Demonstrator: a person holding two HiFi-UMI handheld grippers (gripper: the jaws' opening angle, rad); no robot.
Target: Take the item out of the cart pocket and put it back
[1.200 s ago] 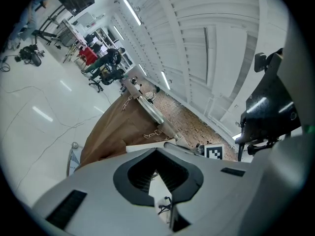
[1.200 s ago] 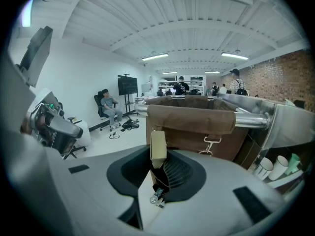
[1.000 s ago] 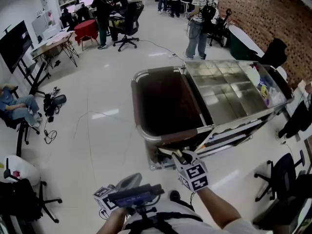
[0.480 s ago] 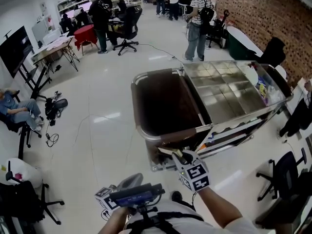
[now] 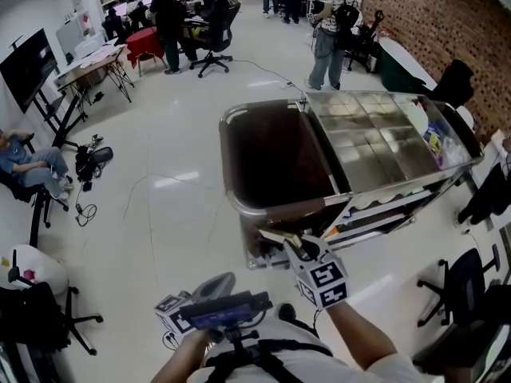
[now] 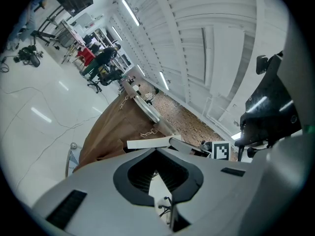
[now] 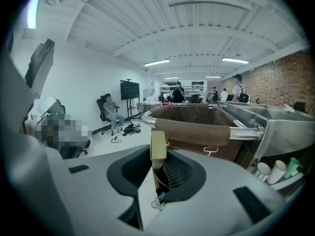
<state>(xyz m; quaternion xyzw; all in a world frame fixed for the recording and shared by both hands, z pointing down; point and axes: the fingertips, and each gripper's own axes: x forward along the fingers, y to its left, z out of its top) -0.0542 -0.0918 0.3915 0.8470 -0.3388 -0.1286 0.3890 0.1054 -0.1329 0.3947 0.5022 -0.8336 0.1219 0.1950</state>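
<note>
I am looking down on a wheeled cart [image 5: 233,207], which is standing on the pale floor [image 5: 160,190] straight ahead of both tongs. A brown fabric bag [image 5: 275,162] is hanging inside its steel rim and filling the end nearest the right tongs [image 5: 291,246]. A steel tray [image 5: 375,146] divided into compartments is lying beyond the bag, further out and to the right. A standing person [image 5: 327,34] with a backpack is facing away well past the far end of the cart.

I am holding the right tongs tilted slightly downward, just short of the cart's near end and below the bag's rim, with their marker cube [image 5: 323,282] trailing behind. Their jaws are clamping a tan cardboard piece [image 7: 158,146], which is standing upright between the pads and poking out past the tips toward the bag. It is sitting outside the cart and touching only the jaws. I cannot make out the pocket itself.

The left tongs [image 6: 157,154] are hanging level, close to my operator's body and back from the right ones. Their jaws are drawn together with nothing between them.

Low and to the right of the right tongs, two white cups [image 7: 269,171] are lying in the cart's side.
</note>
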